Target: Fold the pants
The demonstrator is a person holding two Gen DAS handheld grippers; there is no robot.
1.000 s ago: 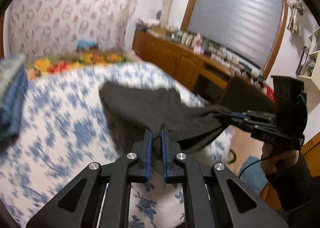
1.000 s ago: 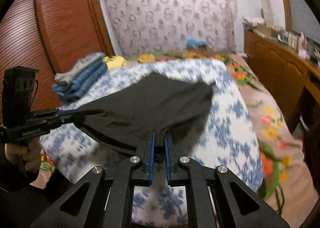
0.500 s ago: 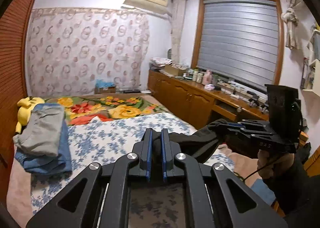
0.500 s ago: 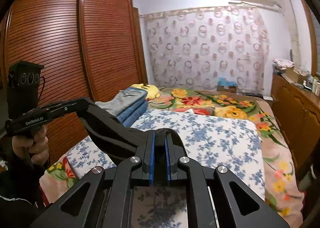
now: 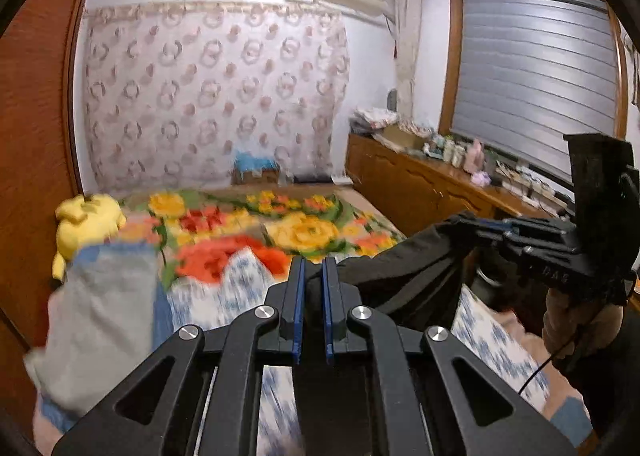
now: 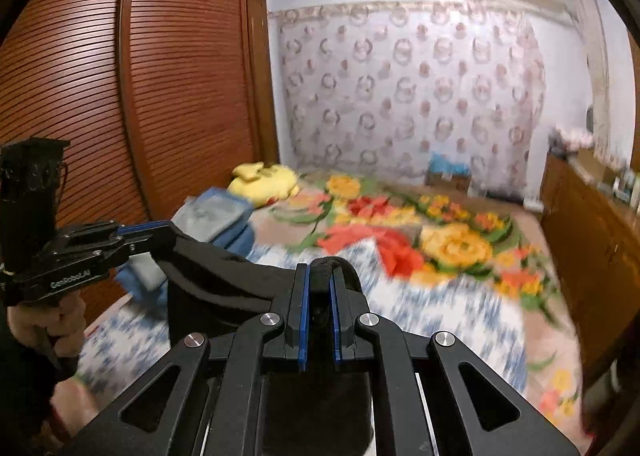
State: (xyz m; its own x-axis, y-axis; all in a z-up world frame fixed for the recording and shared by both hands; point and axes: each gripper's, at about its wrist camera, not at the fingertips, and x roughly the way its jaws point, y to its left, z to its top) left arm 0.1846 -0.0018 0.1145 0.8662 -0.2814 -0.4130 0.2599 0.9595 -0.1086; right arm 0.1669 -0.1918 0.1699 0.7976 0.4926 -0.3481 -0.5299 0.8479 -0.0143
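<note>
Both the left gripper (image 5: 311, 276) and right gripper (image 6: 319, 284) are clenching the black fabric pants (image 6: 224, 276), holding them stretched above the blue-flowered bed (image 6: 440, 308). Folding is seemingly just starting: no fold is showing yet.

Bedspread (image 5: 224, 296) blurred; pants (image 6: 224, 280) perhaps cropped

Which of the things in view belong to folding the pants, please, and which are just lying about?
Part of the job:
- black pants, held stretched between both tongs
- left tongs, shut on the pants
- right tongs, shut on the pants
- blue floral bedspread, the likely folding surface

Lying about:
- yellow plush toy
- stack of folded clothes
- wooden sideboard
- wardrobe
</note>
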